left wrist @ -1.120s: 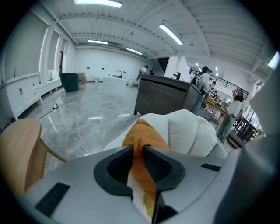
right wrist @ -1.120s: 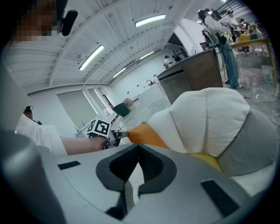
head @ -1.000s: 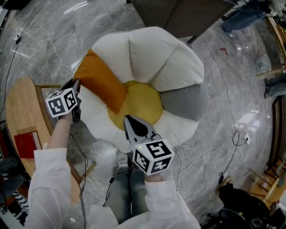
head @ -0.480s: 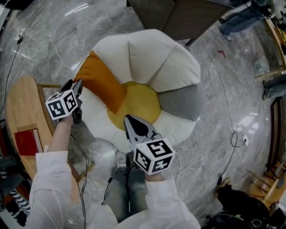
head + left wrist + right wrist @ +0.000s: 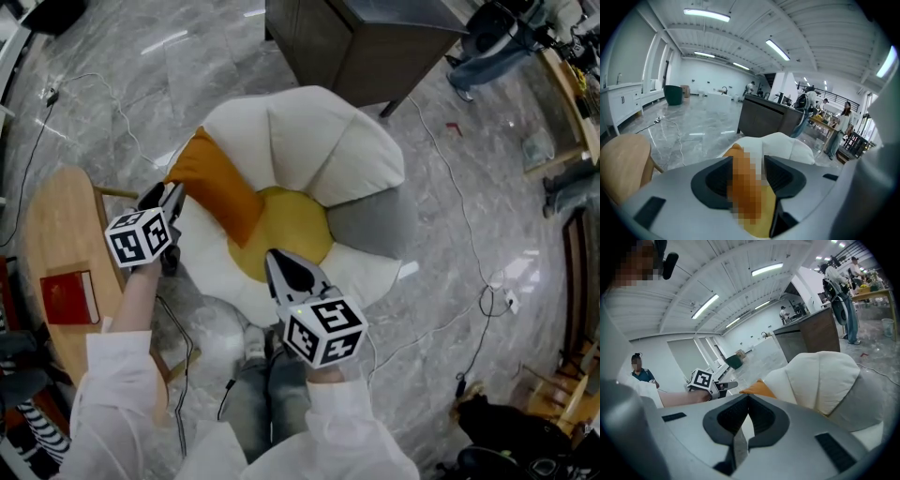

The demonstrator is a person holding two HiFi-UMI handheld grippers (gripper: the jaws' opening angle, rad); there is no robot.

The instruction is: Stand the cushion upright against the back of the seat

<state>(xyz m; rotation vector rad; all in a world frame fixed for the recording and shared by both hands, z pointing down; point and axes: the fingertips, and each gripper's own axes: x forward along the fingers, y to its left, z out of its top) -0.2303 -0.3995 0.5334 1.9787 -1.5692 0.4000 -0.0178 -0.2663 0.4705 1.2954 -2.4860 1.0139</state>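
Note:
The orange cushion [image 5: 217, 186] leans on edge against the left white petals of the flower-shaped seat [image 5: 309, 131], its lower corner on the yellow centre [image 5: 286, 220]. My left gripper [image 5: 173, 195] hovers just left of the cushion's lower edge, open and apart from it. In the left gripper view the jaws [image 5: 747, 161] stand wide with nothing between them. My right gripper [image 5: 278, 258] hangs over the seat's near rim, shut and empty. In the right gripper view the tips [image 5: 749, 397] meet, with the cushion [image 5: 759, 389] and a white petal [image 5: 820, 380] beyond.
A round wooden side table [image 5: 47, 234] with a red book [image 5: 67, 298] stands at the left. Behind the seat is a dark cabinet [image 5: 366, 42]. Cables [image 5: 469, 187] trail over the marble floor. The person's legs [image 5: 262, 403] are below, close to the seat.
Both grippers have lifted and drawn slightly back from the seat. The left jaws have spread wider. The cushion keeps leaning against the left petals.

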